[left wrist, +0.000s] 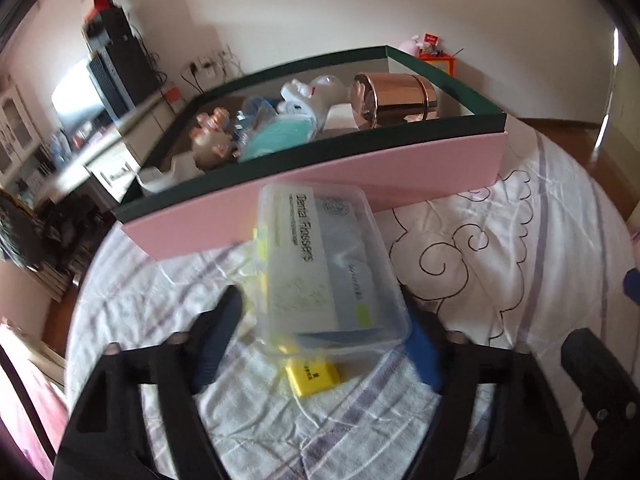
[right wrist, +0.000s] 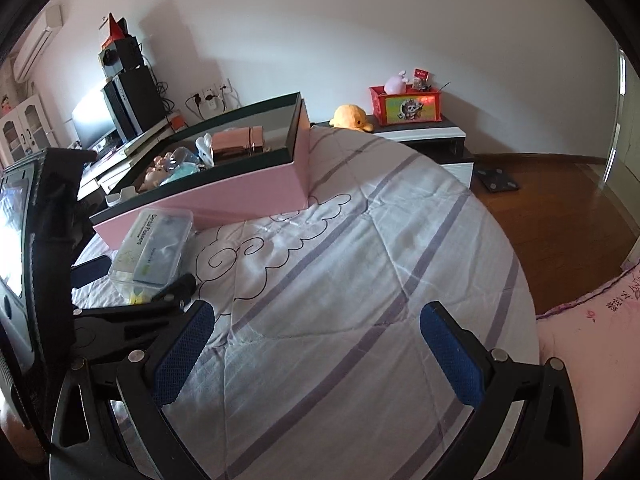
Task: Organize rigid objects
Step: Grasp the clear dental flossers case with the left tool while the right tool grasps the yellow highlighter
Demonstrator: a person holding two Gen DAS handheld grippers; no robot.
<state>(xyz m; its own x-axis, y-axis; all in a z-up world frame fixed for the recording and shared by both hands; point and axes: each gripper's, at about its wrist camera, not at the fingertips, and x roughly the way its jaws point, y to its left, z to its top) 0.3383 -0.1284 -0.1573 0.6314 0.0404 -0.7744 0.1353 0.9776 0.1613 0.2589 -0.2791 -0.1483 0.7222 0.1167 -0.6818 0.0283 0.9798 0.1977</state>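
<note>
The left wrist view looks straight down the left gripper [left wrist: 320, 320] onto a clear case [left wrist: 328, 264] lying on the striped sheet [left wrist: 500, 240], just in front of the pink box [left wrist: 360, 184]; only here does a yellow packet [left wrist: 314, 376] show under the case's near end. This view also looks into the box from close by: a copper tin [left wrist: 394, 100] on its side, a white figure [left wrist: 316, 94], a teal pack [left wrist: 280, 136] and a pink piglet toy [left wrist: 212, 136]. The right wrist view shows the same case [right wrist: 154, 248] from the side with the left gripper [right wrist: 138, 276] straddling it, and adds the room beyond: a nightstand [right wrist: 420, 132] with a yellow plush [right wrist: 350, 118] and a red bin [right wrist: 408, 108], plus wood floor [right wrist: 560, 208]. The case's label reads "Dental Flossers"; the smaller print is too blurred to read. The left jaws stand about half open on either side of the case, the right pad at its edge and the left pad a little clear of it, so I cannot tell whether they press on it. The right gripper [right wrist: 320, 360] is spread wide over bare sheet, holding and touching nothing.
</note>
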